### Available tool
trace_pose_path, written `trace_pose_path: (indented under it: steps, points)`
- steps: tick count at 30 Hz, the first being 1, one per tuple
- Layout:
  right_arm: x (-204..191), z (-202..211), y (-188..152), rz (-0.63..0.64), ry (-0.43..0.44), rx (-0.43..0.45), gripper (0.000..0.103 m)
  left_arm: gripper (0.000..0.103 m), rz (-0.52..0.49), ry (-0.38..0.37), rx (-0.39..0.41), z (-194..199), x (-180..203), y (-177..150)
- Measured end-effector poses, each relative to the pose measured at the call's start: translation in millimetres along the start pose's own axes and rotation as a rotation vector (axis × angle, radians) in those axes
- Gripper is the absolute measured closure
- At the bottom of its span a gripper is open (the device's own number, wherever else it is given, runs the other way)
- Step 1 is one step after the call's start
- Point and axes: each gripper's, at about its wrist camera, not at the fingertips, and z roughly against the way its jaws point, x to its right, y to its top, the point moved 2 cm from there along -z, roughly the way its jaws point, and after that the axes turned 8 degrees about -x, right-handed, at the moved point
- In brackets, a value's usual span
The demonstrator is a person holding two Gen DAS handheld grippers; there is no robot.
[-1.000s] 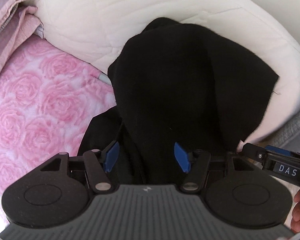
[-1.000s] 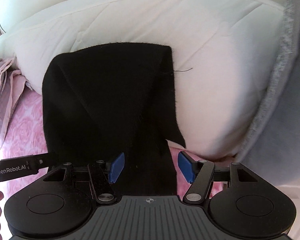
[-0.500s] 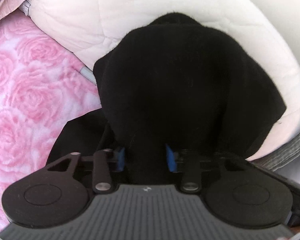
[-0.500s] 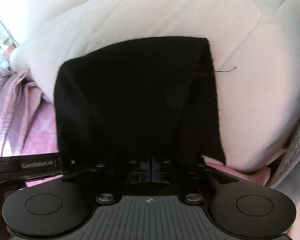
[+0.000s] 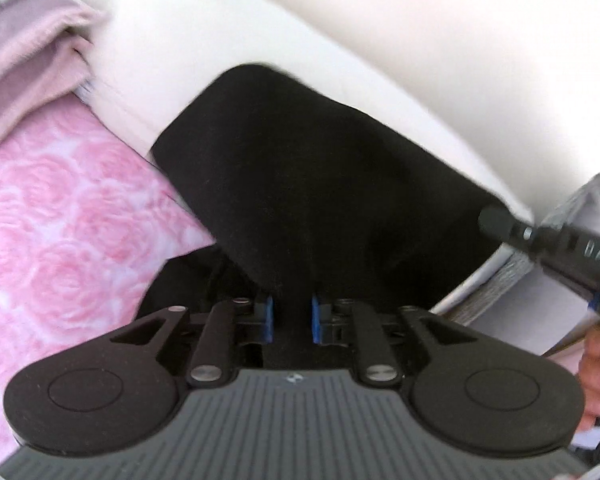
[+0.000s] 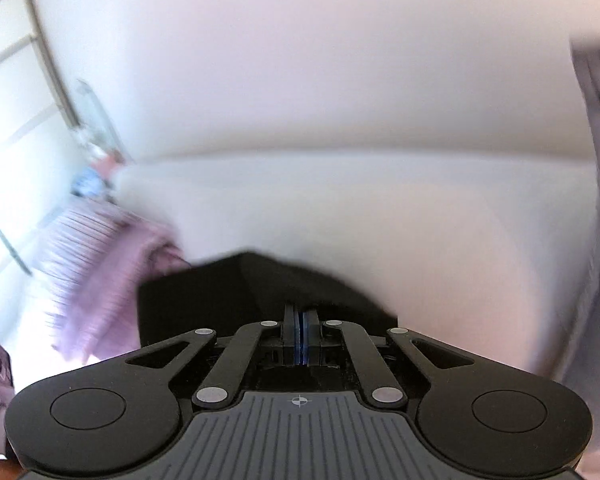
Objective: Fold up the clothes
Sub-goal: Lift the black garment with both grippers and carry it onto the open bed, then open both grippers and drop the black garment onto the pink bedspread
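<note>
**Q:** What does your left claw (image 5: 291, 319) have?

**A:** Its blue pads (image 5: 268, 318) have just been closing, and they pinch a bunched ridge of the black garment (image 5: 320, 184) between them. The cloth is matte, soft and slightly fuzzy. From your pads it fans upward into a broad, rounded hump through the middle of the left wrist frame.

**Q:** And your right claw (image 6: 300, 332)?

**A:** Its pads are pressed flat together. The black garment meets them at their tips, so you appear to be nipping a thin edge of it. The garment fills only the lower middle of that frame, as a low dark mound with a blurred outline.

**Q:** What lies around the garment on your left side?

**A:** At the lower left there is a plush pink blanket (image 5: 60, 240) embossed with rose swirls. A dusty-mauve folded towel (image 5: 28, 60), with a napped texture, sits in the upper left corner. A smooth, puffy white pillow (image 5: 340, 60) curves behind the garment across the top. At the right edge there is grey knit fabric (image 5: 572, 208), with your hand (image 5: 598, 372) below it.

**Q:** And on your right side?

**A:** A lilac cloth with fine stripes (image 6: 100, 272) hangs at the left, smeared by blur. The pale pillow bulges across the centre, and a grey band (image 6: 596, 120) runs down the right edge.
</note>
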Motion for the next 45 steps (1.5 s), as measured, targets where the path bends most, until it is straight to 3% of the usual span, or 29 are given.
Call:
trace_pose_path:
  steps: [5,12,17,21,26,29,30,33,37,41,45]
  points:
    - [-65.4,50.9,1.9,0.096,0.174,0.091,0.103,0.09,0.09,0.03,0.119,98.2,-21.3,-41.0]
    - [-190.4,109.6,-22.6,0.274,0.447,0.155,0.103,0.09,0.206,0.129,0.342,254.1,-50.4,-132.3]
    - [-287.5,116.7,-67.0,0.34,0.605,0.084,0.103,0.092,0.334,0.262,0.452,357.3,-82.6,-217.6]
    - [-364.8,164.9,-108.9,0.395,0.76,0.078,0.103,0.102,0.392,0.407,0.538,444.8,-98.2,-279.2]
    - [-462.2,187.9,-144.5,0.402,0.885,0.069,0.103,0.099,0.429,0.611,0.599,546.5,-109.7,-325.5]
    - [-517.6,176.8,-169.7,0.467,0.821,-0.12,0.101,0.087,0.541,0.728,0.513,578.4,-125.2,-351.6]
    - [-531.0,171.7,-181.5,0.498,0.761,-0.191,0.093,0.082,0.578,0.776,0.484,585.3,-129.4,-363.0]
    - [-546.7,172.1,-219.2,0.617,0.674,-0.25,0.087,0.077,0.685,0.898,0.409,599.7,-136.9,-408.9]
    - [-533.2,187.5,-274.6,0.77,0.684,-0.337,0.073,0.077,0.883,0.922,0.345,600.4,-142.8,-495.7]
    - [-516.0,188.5,-334.7,0.97,0.657,-0.482,0.071,0.077,1.014,0.931,0.275,577.1,-129.6,-571.1]
    - [-492.9,190.5,-377.8,1.097,0.619,-0.596,0.071,0.077,1.087,0.919,0.266,544.9,-96.2,-611.7]
